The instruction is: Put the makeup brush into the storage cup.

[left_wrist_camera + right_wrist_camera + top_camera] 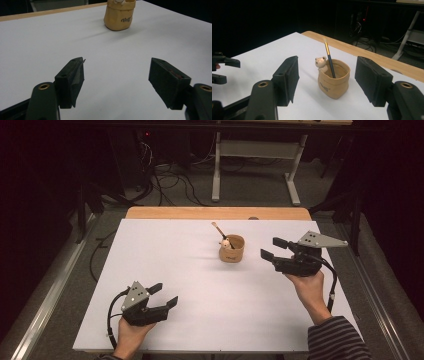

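The left gripper [160, 295], jaws wide and empty, sits well apart from the tan pouch-shaped holder [232, 248], which stands mid-table holding a leaning brush [219, 232] and small bear figure [226, 243], while the right gripper [272, 248], also wide and empty, faces it nearer.

The table [165, 245] was white, with a light wood strip along its far edge. The cup [334, 80] near that edge was tan with dark lettering. The brush [329, 59] had a dark handle and gold ferrule. The sleeve [336, 340] was dark with pale stripes.
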`<action>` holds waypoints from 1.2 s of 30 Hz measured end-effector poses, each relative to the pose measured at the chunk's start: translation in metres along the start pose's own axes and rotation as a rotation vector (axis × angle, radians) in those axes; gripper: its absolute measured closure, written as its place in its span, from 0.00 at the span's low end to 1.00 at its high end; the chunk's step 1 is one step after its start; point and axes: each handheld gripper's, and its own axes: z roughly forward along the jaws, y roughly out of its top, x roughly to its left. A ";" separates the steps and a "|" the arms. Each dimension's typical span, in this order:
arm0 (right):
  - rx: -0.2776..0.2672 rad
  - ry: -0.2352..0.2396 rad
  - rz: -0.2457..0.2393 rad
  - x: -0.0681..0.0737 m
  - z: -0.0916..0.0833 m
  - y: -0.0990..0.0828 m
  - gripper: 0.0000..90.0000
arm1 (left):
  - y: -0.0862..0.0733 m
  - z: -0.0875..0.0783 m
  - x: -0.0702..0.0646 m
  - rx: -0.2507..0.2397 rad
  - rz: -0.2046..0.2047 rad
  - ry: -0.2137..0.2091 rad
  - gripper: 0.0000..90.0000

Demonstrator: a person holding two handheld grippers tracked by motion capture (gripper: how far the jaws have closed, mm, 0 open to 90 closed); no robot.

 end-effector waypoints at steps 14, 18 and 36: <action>-0.010 0.005 0.019 0.003 -0.010 -0.008 0.42 | 0.000 0.000 0.001 -0.001 -0.004 -0.003 0.32; -0.014 0.008 0.022 0.004 -0.012 -0.011 0.42 | 0.000 0.000 0.001 -0.001 -0.005 -0.003 0.32; -0.032 0.019 0.030 0.009 -0.028 -0.024 0.43 | 0.000 0.000 0.001 -0.002 -0.006 -0.003 0.32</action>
